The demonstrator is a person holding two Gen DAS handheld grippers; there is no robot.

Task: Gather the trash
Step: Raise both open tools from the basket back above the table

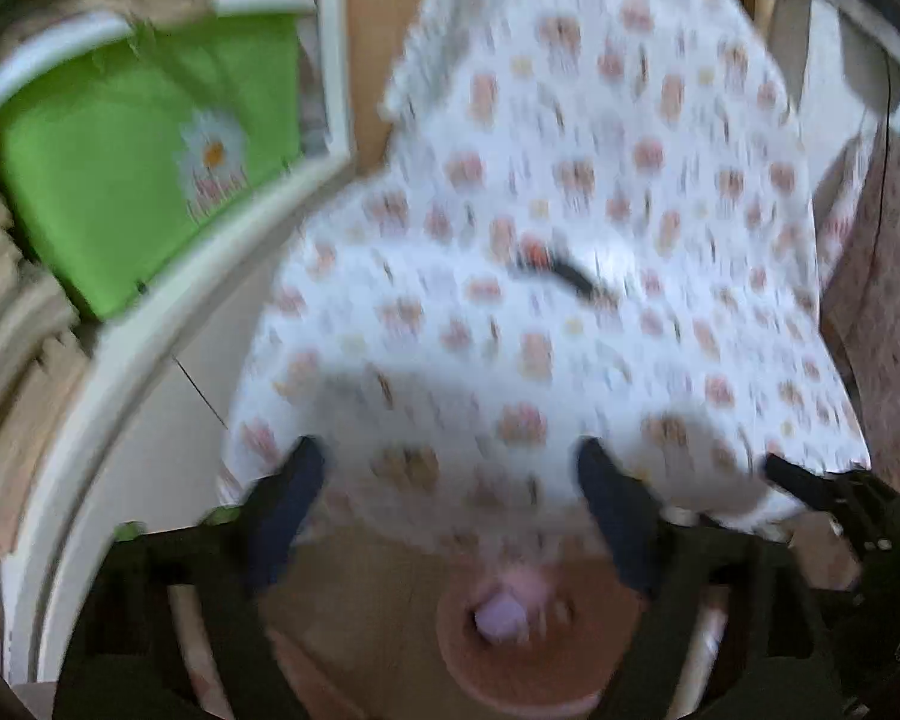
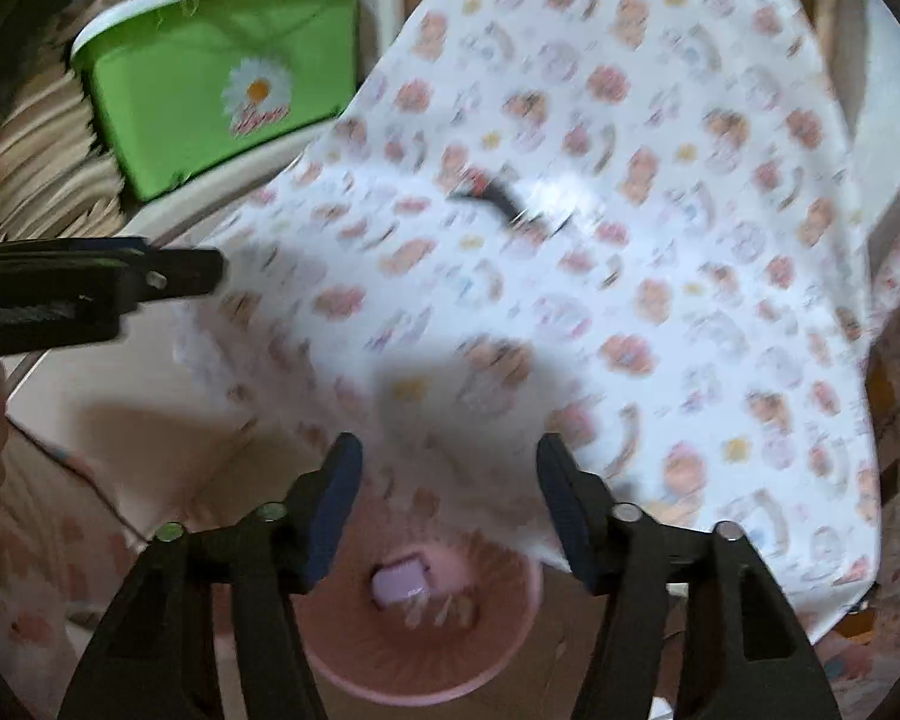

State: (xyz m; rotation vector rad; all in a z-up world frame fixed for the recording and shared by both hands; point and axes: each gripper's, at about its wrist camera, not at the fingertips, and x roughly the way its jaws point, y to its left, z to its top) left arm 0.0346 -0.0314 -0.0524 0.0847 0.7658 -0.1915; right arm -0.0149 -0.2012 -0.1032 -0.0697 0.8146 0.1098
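Note:
Both views are blurred. A round pink bin [image 1: 510, 681] [image 2: 414, 675] stands on the floor below the table's near edge, with a lilac piece of trash [image 1: 501, 606] [image 2: 399, 582] and some pale scraps inside. My left gripper [image 1: 450, 498] hangs above the bin, open, nothing between its fingers; it also shows at the left of the right wrist view [image 2: 180, 276]. My right gripper [image 2: 450, 462] is open over the same bin and holds nothing; its tip [image 1: 810, 486] shows in the left wrist view. A small black curved thing [image 1: 564, 273] [image 2: 498, 195] lies on the table.
The table wears a white cloth with a pink and orange print [image 1: 600, 150] [image 2: 660, 210]. On a white shelf to the left sits a green box with a daisy on it [image 1: 150, 150] [image 2: 222, 60], beside stacked beige items [image 2: 42, 168]. Wooden floor surrounds the bin.

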